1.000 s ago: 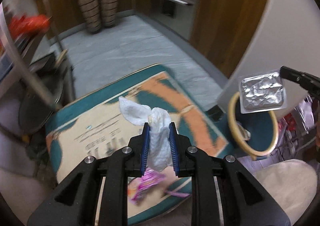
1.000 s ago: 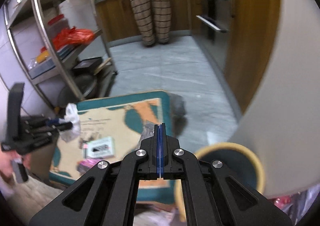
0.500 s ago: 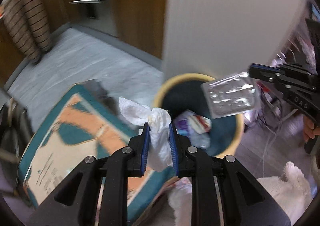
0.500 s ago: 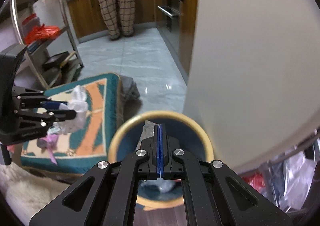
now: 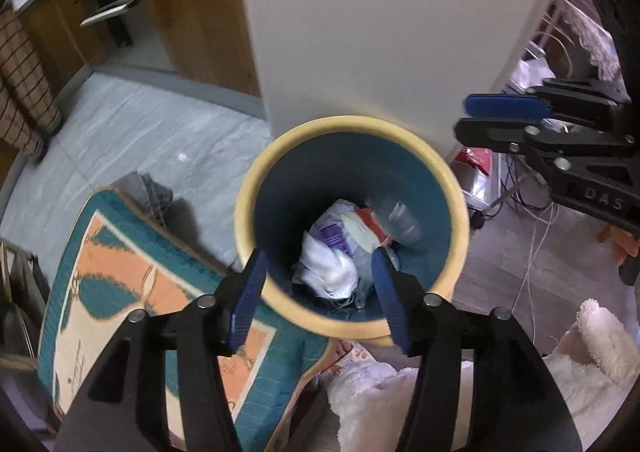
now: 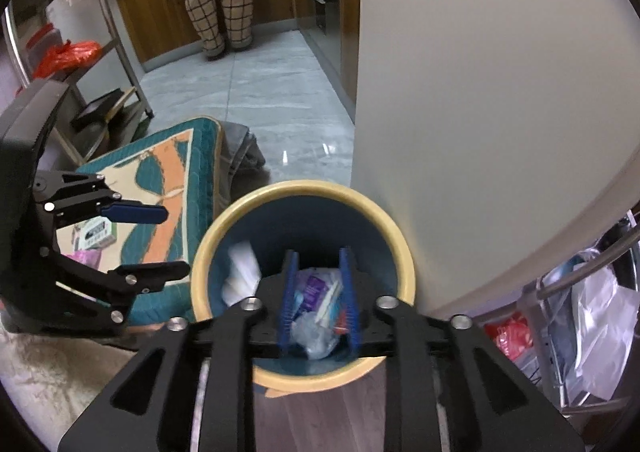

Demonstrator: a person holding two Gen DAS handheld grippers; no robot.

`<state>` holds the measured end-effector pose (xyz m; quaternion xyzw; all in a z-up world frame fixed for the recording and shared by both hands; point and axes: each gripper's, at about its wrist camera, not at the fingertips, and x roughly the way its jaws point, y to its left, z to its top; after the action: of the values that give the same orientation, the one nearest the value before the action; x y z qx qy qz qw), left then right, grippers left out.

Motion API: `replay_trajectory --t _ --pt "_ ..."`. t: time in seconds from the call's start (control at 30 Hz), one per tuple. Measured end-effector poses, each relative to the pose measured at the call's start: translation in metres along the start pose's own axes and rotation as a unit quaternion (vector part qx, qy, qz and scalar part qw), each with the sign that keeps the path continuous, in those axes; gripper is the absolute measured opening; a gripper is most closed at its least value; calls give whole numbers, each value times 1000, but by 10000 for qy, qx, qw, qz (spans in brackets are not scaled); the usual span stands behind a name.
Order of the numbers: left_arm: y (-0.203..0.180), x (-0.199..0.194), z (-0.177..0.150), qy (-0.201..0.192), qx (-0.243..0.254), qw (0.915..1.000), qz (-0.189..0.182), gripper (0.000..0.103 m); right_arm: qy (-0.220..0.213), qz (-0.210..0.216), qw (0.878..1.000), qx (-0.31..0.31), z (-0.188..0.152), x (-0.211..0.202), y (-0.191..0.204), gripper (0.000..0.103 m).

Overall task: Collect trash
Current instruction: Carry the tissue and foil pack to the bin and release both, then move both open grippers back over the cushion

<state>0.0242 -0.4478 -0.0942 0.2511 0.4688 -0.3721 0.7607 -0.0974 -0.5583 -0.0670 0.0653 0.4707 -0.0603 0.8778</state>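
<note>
Left wrist view: the left gripper (image 5: pixel 318 292) hangs over the near rim of the yellow-rimmed bin (image 5: pixel 248 187), fingers spread and empty, with a white tissue (image 5: pixel 326 266) blurred among wrappers at the bottom straight below. Right wrist view: the right gripper (image 6: pixel 318 302) is above the same bin (image 6: pixel 204 252), fingers parted and empty; remaining trash, a small packet (image 6: pixel 96 234), lies on the patterned mat (image 6: pixel 204 155) to the far left, nearer the left gripper.

Right gripper (image 6: pixel 318 278), fingers parted, hangs over the trash-filled bin (image 6: pixel 240 211).
</note>
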Motion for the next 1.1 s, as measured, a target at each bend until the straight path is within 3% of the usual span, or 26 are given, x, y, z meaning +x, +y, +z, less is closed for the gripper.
replay_trajectory --t 0.13,0.2,0.3,0.43,0.53,0.87,1.0,1.1 --pt "20 -6 -7 37 -307 9994 127 59 44 40 10000 23 4 4 6 33" --pt "28 -12 -12 -18 -409 9990 192 66 8 73 10000 -15 6 2 11 37" --pt "41 -23 -22 -96 -566 9981 233 68 -26 104 9999 -81 9 -4 21 50" --pt "57 -40 -36 -245 -749 9961 393 80 -150 220 9995 -140 14 -16 36 81" --pt "73 -54 -47 -369 -962 9931 555 88 -229 303 9992 -145 20 -26 49 92" --pt "123 -106 -104 -558 -1378 9839 989 93 -236 399 9978 -466 49 -41 116 97" --pt "154 -127 -140 -519 -1693 9753 1321 94 -247 659 9960 -541 68 -47 157 97" --pt "182 -139 -171 -500 -2110 9632 1587 95 -299 923 9934 -606 86 -50 193 98"
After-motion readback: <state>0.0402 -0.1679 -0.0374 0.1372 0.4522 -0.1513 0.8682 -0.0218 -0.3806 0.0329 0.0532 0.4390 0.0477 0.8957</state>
